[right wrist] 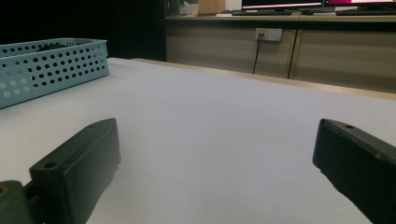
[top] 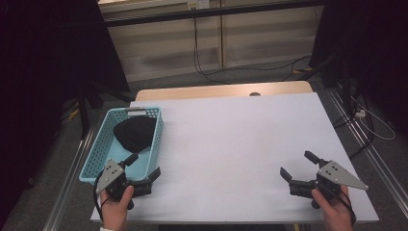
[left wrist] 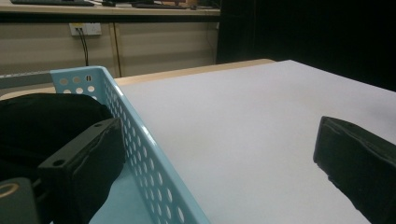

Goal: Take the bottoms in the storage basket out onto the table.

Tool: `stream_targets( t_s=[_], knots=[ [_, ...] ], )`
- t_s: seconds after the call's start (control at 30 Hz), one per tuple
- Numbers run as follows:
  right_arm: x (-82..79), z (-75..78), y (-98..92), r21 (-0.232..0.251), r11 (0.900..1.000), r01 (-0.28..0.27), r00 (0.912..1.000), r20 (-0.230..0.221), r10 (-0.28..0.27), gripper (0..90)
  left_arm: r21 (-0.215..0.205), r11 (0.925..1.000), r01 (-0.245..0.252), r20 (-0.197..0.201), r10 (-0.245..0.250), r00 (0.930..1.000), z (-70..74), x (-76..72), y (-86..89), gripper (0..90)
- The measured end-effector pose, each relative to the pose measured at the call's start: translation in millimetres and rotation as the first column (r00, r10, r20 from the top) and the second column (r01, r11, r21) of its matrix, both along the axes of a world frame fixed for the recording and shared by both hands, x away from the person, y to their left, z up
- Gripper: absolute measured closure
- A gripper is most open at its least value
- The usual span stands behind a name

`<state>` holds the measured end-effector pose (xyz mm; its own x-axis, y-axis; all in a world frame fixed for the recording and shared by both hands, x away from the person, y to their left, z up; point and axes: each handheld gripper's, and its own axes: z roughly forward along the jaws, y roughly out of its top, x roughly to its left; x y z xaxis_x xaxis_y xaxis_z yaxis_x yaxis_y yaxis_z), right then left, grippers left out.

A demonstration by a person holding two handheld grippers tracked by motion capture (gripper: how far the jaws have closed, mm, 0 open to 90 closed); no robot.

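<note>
A light blue perforated basket [top: 96, 149] stands at the table's left with a black cloth item [top: 134, 132] lying in it. My left gripper [top: 143, 167] is open at the basket's near right corner. It straddles the right wall [left wrist: 140, 140], one jaw inside next to the black cloth item [left wrist: 42, 121], the other over the table; neither pad presses on the wall. At the table's near right, my right gripper [top: 299, 165] is open and low over the bare surface, with nothing between its jaws [right wrist: 217, 163]. It faces the basket [right wrist: 46, 65] from far off.
The white table top [top: 240, 139] ends in a wooden strip [top: 221, 90] at the far edge. Black stands [top: 89, 96] and cables [top: 365, 118] are on the floor on both sides. A wall with a power socket [right wrist: 267, 33] lies beyond.
</note>
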<state>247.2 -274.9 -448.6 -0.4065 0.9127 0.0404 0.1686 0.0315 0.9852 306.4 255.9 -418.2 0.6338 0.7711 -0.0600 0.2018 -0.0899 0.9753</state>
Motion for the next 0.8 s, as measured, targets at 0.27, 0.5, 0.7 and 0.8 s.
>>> stream_targets(
  t_s=[0.27, 0.5, 0.7, 0.8],
  knots=[
    [0.3, 0.6, 2.1, -0.006, 1.000, -0.012, 0.9999, 0.000, 0.012, 0.1, -0.004, 1.0000, 0.002, -0.001, -0.002, 1.0000, 1.7, -0.1, 0.4, 2.4],
    [0.4, 0.3, 0.9, -0.001, 1.000, -0.011, 0.9999, -0.004, 0.011, 0.1, -0.010, 0.9999, 0.012, -0.014, -0.012, 0.9998, 2.8, 1.5, -3.4, 2.4],
    [0.2, 2.3, 1.4, 0.002, 1.000, -0.014, 0.9999, -0.001, 0.014, 0.0, -0.025, 0.9994, 0.023, -0.005, -0.023, 0.9997, 12.9, 3.1, -3.9, 2.4],
    [0.2, 1.5, 2.2, -0.009, 1.000, -0.024, 0.9997, -0.005, 0.024, 0.1, -0.038, 0.9992, 0.013, -0.006, -0.014, 0.9999, 17.7, 4.7, -1.6, 2.4]
  ],
)
